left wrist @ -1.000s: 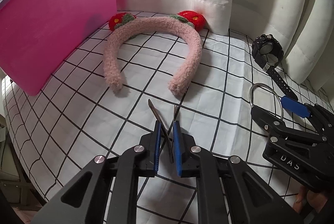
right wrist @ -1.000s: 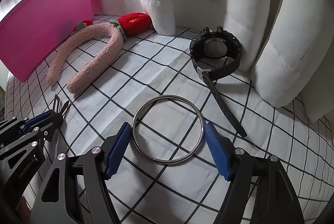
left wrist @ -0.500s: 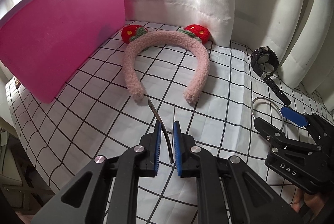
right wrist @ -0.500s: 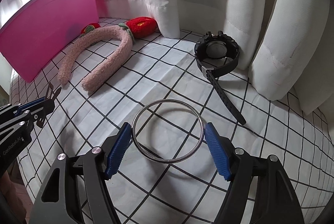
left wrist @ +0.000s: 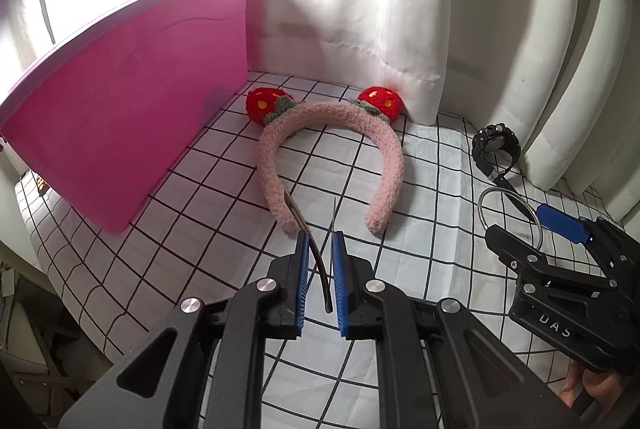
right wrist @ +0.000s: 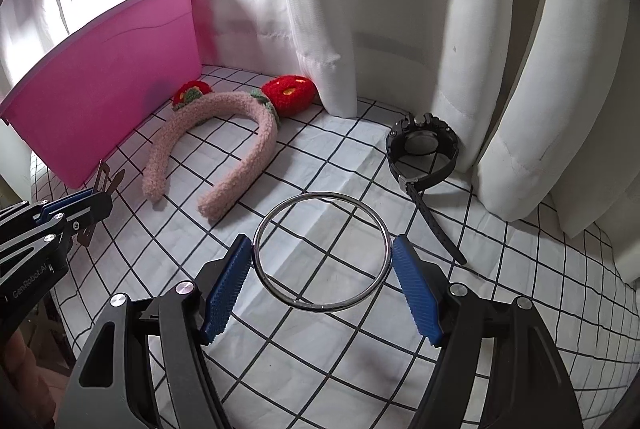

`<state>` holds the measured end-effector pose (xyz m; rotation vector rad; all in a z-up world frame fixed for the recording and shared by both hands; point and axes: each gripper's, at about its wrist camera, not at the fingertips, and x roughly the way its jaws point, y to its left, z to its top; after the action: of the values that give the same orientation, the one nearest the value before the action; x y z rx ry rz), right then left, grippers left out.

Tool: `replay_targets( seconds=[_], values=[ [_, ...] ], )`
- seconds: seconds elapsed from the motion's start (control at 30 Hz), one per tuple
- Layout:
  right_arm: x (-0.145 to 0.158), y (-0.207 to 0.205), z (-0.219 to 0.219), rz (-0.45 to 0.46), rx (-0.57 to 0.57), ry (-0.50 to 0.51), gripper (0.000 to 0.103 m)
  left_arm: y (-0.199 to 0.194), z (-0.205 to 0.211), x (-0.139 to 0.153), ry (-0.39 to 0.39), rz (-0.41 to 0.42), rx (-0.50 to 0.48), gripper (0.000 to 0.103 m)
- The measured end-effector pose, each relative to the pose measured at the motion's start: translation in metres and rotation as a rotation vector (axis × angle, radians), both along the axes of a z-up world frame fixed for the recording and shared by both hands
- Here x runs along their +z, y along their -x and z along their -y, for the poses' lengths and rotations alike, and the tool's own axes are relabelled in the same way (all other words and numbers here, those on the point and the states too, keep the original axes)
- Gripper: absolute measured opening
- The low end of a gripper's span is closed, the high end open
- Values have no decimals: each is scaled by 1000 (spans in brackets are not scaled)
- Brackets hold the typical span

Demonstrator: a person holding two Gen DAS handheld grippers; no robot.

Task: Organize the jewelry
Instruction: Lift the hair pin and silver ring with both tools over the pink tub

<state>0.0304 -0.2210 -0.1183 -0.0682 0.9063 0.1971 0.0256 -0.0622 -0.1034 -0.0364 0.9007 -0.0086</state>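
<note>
My left gripper (left wrist: 320,239) is shut on a thin dark metal hair clip (left wrist: 317,263), whose prongs stick out past the blue pads, above the checked cloth. My right gripper (right wrist: 322,243) is shut on a silver bangle (right wrist: 320,195), held off the cloth by its two sides. In the left wrist view the right gripper (left wrist: 534,229) and the bangle (left wrist: 482,207) are at the right. In the right wrist view the left gripper (right wrist: 94,203) and the clip (right wrist: 105,177) are at the left. A fuzzy pink headband (left wrist: 272,165) with red strawberries and a black watch (right wrist: 424,149) lie on the cloth.
A pink storage bin (left wrist: 120,117) stands at the left, close to the headband. White curtains (right wrist: 500,69) hang along the back and right, touching the watch. The cloth-covered table (left wrist: 432,189) drops off at the left edge. A hand (left wrist: 588,385) holds the right gripper.
Both grippers have risen and pulled back from the cloth, the clip and the bangle still gripped. The headband, watch and bin look farther away and lie where they were.
</note>
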Motion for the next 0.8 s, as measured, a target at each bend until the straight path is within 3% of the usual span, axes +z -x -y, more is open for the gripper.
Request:
replay_targets(
  seconds=[0.4, 0.8],
  values=[
    [72, -11, -43, 120, 20, -16, 70, -10, -43, 71, 18, 130, 0, 12],
    [155, -50, -129, 282, 119, -51, 70, -34, -131, 146, -5, 254, 80, 12]
  ],
)
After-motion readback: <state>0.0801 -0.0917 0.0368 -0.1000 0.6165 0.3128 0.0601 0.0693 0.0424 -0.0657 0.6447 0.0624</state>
